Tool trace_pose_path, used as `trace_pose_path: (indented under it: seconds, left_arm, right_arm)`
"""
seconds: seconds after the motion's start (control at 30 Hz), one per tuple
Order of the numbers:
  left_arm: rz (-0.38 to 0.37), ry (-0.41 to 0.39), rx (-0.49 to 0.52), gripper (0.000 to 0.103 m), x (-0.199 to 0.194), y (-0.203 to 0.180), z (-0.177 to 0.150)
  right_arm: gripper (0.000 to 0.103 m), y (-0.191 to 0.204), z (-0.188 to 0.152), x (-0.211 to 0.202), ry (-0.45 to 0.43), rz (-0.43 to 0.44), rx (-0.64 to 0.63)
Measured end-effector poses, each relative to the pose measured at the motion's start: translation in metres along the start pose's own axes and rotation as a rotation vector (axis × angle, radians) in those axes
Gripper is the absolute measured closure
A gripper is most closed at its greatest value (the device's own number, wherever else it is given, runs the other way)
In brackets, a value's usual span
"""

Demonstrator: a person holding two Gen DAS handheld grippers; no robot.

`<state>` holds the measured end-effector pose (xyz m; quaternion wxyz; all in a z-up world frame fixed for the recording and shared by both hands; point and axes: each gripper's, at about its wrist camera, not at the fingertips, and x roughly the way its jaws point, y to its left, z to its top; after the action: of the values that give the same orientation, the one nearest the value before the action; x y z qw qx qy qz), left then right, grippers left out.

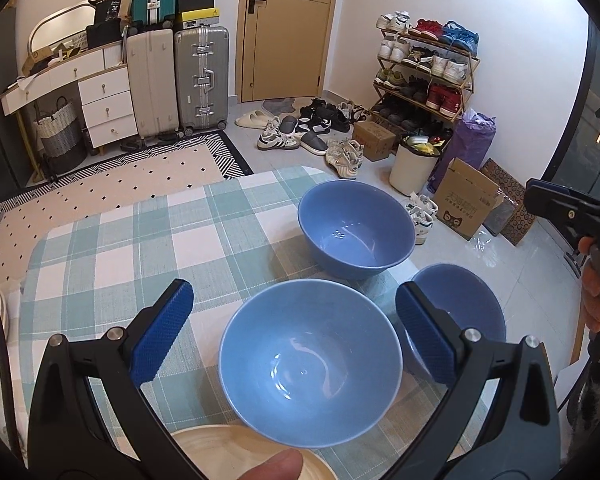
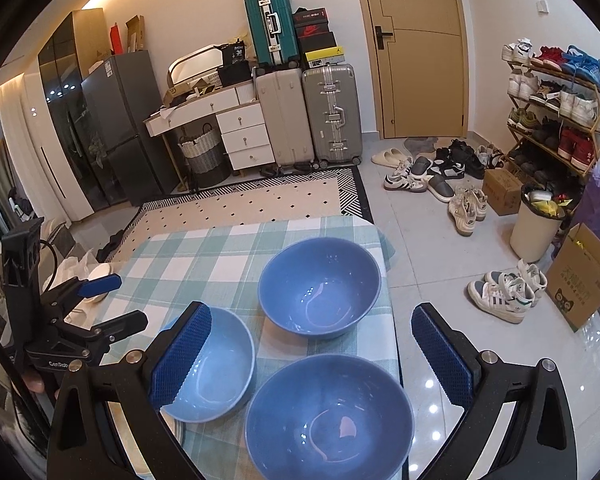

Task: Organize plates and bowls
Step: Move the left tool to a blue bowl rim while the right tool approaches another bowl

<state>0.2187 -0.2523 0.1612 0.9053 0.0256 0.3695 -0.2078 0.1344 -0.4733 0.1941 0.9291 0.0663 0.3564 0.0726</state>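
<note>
Three blue bowls stand on a table with a green checked cloth (image 1: 120, 248). In the left wrist view the near bowl (image 1: 310, 362) lies between my open left gripper's (image 1: 294, 330) fingers, below them. A far bowl (image 1: 356, 229) and a right bowl (image 1: 466, 304) stand beyond. A beige plate (image 1: 228, 454) lies at the bottom edge. In the right wrist view my open right gripper (image 2: 312, 344) hovers over the nearest bowl (image 2: 330, 414). The left bowl (image 2: 216, 364) and far bowl (image 2: 320, 286) stand beside it. The left gripper (image 2: 108, 300) shows at the left, open.
The table's right edge (image 2: 396, 344) drops to a tiled floor with shoes (image 2: 508, 290), a cardboard box (image 2: 584, 280) and a white bin (image 2: 538, 228). White dishes (image 2: 96, 276) lie at the table's far left. Suitcases (image 2: 308, 112) and a door (image 2: 416, 48) stand at the back.
</note>
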Motion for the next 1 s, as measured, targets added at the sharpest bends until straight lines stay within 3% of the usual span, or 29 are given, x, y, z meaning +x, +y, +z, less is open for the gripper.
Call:
trace_pose_path:
  seconds: [0.4, 1.0]
  left_arm:
    - [0.01, 0.018, 0.008, 0.002, 0.039, -0.002, 0.028]
    - [0.017, 0.082, 0.001, 0.002, 0.119, -0.008, 0.052]
  right_arm:
    - [0.001, -0.039, 0.03, 0.018, -0.015, 0.021, 0.096]
    - [0.001, -0.062, 0.034, 0.091, 0.098, 0.007, 0.092]
